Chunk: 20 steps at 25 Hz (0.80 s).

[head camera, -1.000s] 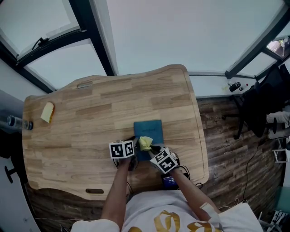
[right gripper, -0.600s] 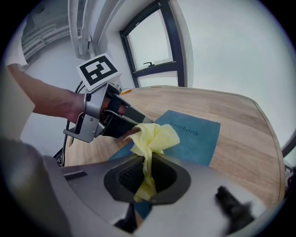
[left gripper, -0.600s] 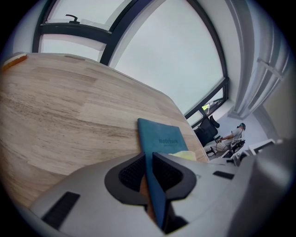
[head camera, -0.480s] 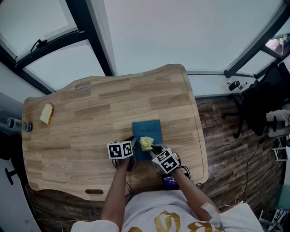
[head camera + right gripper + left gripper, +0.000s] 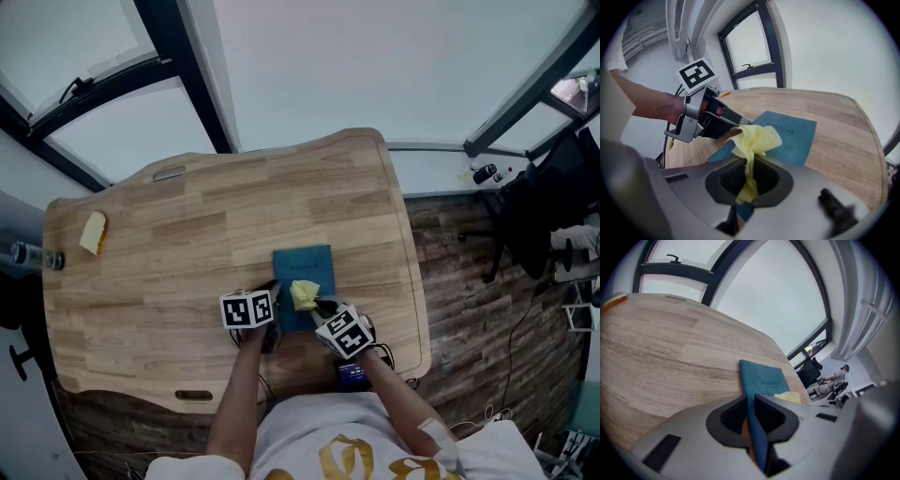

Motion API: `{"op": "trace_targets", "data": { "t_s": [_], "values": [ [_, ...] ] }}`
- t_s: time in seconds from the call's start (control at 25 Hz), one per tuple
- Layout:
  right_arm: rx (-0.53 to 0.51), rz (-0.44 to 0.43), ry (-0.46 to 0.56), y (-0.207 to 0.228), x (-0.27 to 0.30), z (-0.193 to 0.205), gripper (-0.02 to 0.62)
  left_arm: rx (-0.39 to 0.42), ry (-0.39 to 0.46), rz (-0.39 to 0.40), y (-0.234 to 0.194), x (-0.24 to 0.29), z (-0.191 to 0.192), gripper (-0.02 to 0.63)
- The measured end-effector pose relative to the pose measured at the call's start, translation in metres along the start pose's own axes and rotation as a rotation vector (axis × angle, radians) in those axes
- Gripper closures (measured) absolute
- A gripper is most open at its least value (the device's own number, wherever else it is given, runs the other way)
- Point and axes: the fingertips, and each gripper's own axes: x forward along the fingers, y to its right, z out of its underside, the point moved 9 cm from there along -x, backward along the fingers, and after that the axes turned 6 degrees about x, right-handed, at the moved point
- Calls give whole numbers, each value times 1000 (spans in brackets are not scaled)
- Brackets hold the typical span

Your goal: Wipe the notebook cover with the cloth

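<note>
Head view, things: the notebook [image 5: 306,272] lies flat on the bench [image 5: 169,234], near the edge at my side. The cloth [image 5: 302,294] sits on its near part.
Head view, hands: my left gripper [image 5: 270,326] is at the near left edge of the notebook. My right gripper [image 5: 317,306] is just beside it, over the cover.
Left gripper view, fingers: they are together on the edge of the notebook [image 5: 765,380], and the blue cover goes in between them.
Left gripper view, rest: the yellow cloth [image 5: 789,397] shows just to the right, on the cover.
Right gripper view, fingers: they are clamped on the cloth [image 5: 757,138], which is bunched and stands out in front of them.
Right gripper view, notebook: most of the notebook [image 5: 799,136] lies beyond the cloth, with a printed word at the far end.
Step in hand: I judge that the wiping is under way, at the near part of the cover.
Next move: I would push the cloth along the cover toward the far end with light pressure. I would not loosen the left fingers, or the notebook may slide on the smooth wood.
</note>
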Motion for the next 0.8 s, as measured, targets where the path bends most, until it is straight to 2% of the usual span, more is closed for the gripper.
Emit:
{"op": "trace_targets", "data": {
  "t_s": [0.8],
  "values": [
    [16, 23, 22, 26, 8, -29, 558, -5, -4, 1, 0, 2, 2, 548]
  ]
}}
